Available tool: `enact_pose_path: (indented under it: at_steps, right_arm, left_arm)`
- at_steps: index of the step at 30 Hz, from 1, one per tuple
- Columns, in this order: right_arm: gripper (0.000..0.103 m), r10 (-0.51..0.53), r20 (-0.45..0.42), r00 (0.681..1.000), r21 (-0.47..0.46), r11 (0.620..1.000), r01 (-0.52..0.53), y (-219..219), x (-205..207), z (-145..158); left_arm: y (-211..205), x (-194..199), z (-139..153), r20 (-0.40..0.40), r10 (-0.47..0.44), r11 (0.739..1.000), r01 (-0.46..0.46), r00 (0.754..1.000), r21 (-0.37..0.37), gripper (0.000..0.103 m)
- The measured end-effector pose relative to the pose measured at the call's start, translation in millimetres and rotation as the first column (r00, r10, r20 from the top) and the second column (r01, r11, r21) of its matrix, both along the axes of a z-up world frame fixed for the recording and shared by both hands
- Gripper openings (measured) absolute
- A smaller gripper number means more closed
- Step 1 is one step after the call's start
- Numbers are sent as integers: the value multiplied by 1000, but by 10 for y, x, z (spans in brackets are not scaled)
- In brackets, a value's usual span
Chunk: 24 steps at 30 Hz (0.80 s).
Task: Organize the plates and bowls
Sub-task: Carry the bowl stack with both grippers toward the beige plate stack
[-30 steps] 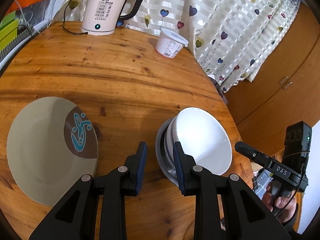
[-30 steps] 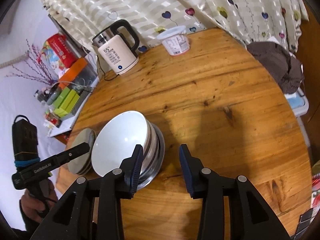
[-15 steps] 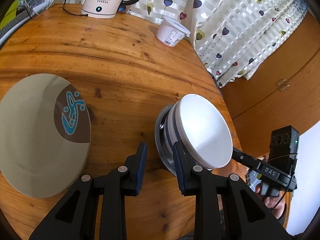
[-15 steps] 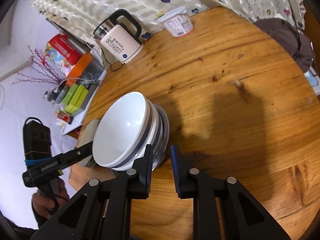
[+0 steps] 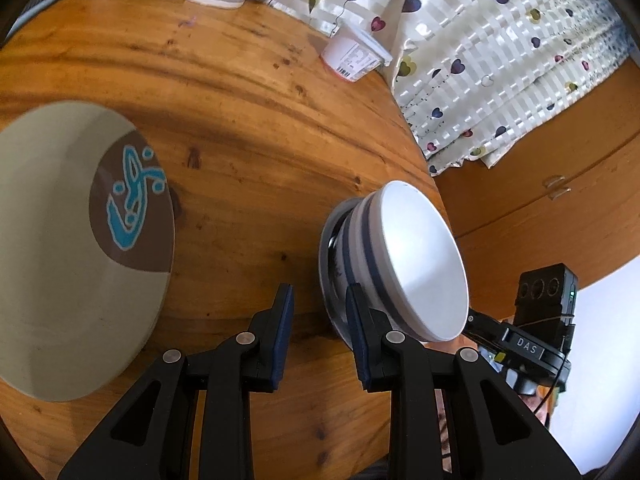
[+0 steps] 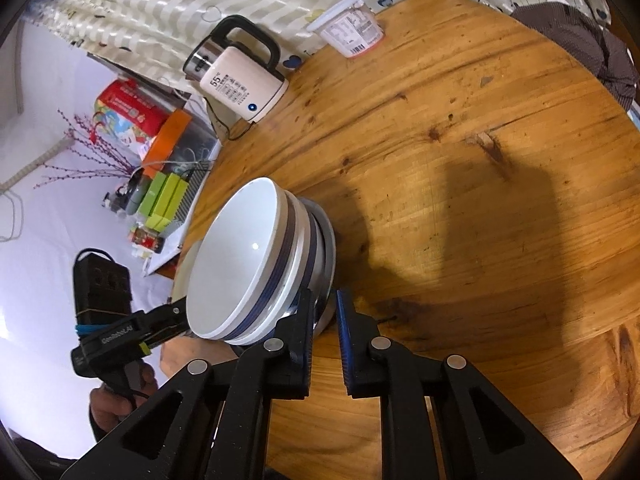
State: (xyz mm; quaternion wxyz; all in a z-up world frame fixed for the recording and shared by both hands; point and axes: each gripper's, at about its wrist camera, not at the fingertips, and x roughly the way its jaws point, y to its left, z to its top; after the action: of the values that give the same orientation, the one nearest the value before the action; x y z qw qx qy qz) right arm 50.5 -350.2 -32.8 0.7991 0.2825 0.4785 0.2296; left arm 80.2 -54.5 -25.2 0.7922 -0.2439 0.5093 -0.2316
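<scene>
A round, matte grey plate [image 5: 60, 248] with a brown and blue patch is lying flat on the left of the glossy, knotted wooden table [image 5: 248, 128]. Right of it, the left gripper [image 5: 320, 308] is standing partly open, holding nothing, its right finger against the bowl stack's metal rim. The stack of white, blue-banded ceramic bowls [image 6: 248, 264] is sitting near the table's near edge. The right gripper [image 6: 325, 320] has just been closing, pinching that thin rim [image 6: 325, 300]. Far off, a cream kettle [image 6: 240, 84] and a plastic tub [image 6: 352, 32] are standing by the curtain.

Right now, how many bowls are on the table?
3, nested in one stack at the table's near edge: two white blue-banded bowls over a steel bowl. More may hide inside.
</scene>
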Motion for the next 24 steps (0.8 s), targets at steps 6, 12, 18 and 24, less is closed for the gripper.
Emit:
enact_pose_path:
  at_steps: [6,12,18,24]
  right_arm:
    - [13,5,-11,1000,48,999,-5,-40,30,-53]
    - [13,10,-11,1000,83,997,-10,-66,32,-84]
    - [9,21,-4,1000,95,995,-21,-82,33,-87]
    - [9,23,4,1000,83,996,-23,-72,34,-66]
  left_arm:
    - [1,24,-69,-18,-9,1000,8,1000,-20,26]
    - [3,35,-79,-5,-24,998,24,1000,-52,20]
    - [58,49,-136,-13,-27,993,25,1000,-112,19]
    - [75,40,-161,-14,-39,987,36,999,-158,6]
